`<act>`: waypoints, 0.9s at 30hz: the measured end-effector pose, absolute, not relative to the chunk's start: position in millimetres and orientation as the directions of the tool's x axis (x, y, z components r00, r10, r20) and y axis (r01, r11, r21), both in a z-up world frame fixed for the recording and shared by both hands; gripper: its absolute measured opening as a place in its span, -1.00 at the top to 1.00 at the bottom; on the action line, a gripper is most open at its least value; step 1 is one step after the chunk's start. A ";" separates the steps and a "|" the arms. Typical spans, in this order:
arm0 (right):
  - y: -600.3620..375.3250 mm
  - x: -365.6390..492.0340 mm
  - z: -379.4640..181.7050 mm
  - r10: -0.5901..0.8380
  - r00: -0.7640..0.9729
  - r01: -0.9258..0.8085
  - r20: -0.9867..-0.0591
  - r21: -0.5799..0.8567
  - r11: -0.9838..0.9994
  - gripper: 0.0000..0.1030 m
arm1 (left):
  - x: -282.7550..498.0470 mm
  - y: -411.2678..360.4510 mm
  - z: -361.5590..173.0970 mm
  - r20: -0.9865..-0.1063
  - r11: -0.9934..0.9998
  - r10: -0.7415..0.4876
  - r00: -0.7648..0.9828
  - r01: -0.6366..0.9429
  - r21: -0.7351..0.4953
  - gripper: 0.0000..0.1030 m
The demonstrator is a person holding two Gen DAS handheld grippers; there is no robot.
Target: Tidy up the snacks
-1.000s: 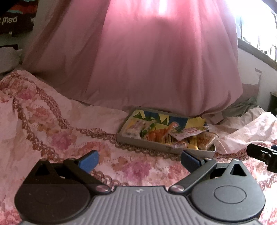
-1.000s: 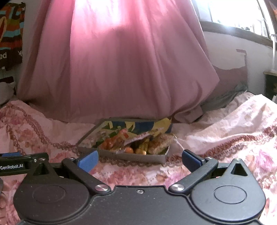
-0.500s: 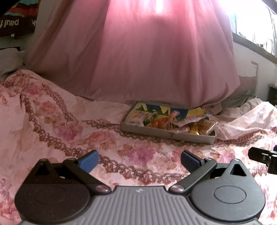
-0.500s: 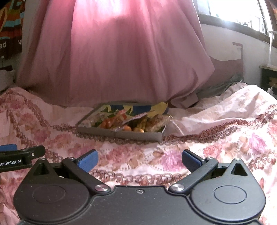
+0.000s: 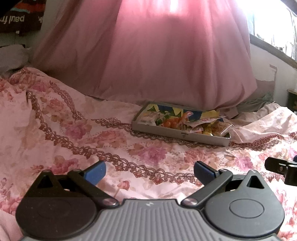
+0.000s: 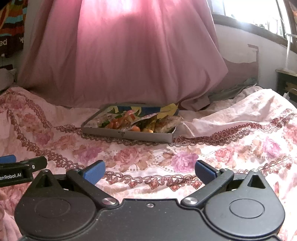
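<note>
A shallow grey cardboard tray (image 5: 178,133) lies on the floral bedspread, filled with several snack packets (image 5: 172,121), orange, green and clear-wrapped. It also shows in the right wrist view (image 6: 130,135) with the snacks (image 6: 130,122) inside. My left gripper (image 5: 149,172) is open and empty, well short of the tray. My right gripper (image 6: 149,171) is open and empty, also well back from the tray. Each gripper's tip shows at the edge of the other's view.
A pink floral bedspread (image 5: 92,133) covers the bed, rumpled at right (image 6: 232,118). A large pink curtain (image 5: 157,55) hangs behind the tray. A bright window (image 6: 256,13) is at upper right. A dark side table (image 6: 285,83) stands at far right.
Both grippers have pulled back from the tray, which now looks farther away, with more bedspread in front. Both stay open and empty.
</note>
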State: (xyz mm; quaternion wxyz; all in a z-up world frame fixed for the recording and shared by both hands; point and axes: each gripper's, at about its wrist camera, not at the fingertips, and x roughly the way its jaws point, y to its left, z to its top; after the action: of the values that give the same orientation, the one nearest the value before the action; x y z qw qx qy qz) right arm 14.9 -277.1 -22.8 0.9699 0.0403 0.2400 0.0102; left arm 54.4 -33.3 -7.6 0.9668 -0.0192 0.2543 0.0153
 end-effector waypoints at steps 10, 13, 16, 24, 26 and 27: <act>-274.1 16.2 -26.5 0.040 0.878 -0.006 -0.477 0.072 0.997 -0.99 | 53.7 -35.9 -7.7 -0.491 0.999 0.028 0.871 -0.041 -0.015 -0.99; -273.9 17.1 -26.9 0.040 0.876 -0.006 -0.481 0.071 0.997 -0.99 | 53.6 -35.5 -7.7 -0.492 0.999 0.029 0.870 -0.043 -0.017 -0.99; -274.1 17.5 -28.1 0.036 0.874 -0.001 -0.485 0.072 0.997 -0.99 | 53.8 -35.5 -7.7 -0.492 0.999 0.029 0.870 -0.042 -0.015 -0.99; -274.8 18.0 -28.4 0.037 0.873 -0.002 -0.487 0.072 0.997 -0.99 | 53.1 -34.2 -8.0 -0.493 0.999 0.031 0.870 -0.045 -0.018 -0.99; -274.9 18.3 -28.8 0.037 0.872 -0.002 -0.487 0.071 0.997 -0.99 | 53.0 -33.3 -8.2 -0.492 0.999 0.031 0.870 -0.046 -0.018 -0.99; -275.0 18.4 -29.0 0.037 0.872 -0.003 -0.488 0.070 0.998 -0.99 | 53.1 -33.1 -8.2 -0.492 0.999 0.031 0.870 -0.045 -0.018 -0.99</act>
State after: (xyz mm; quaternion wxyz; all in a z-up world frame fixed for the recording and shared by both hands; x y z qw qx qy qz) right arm 18.4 -275.0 -29.0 0.9670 0.0338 0.2525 0.0102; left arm 53.1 -33.1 -8.2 0.9668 -0.0145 0.2542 0.0196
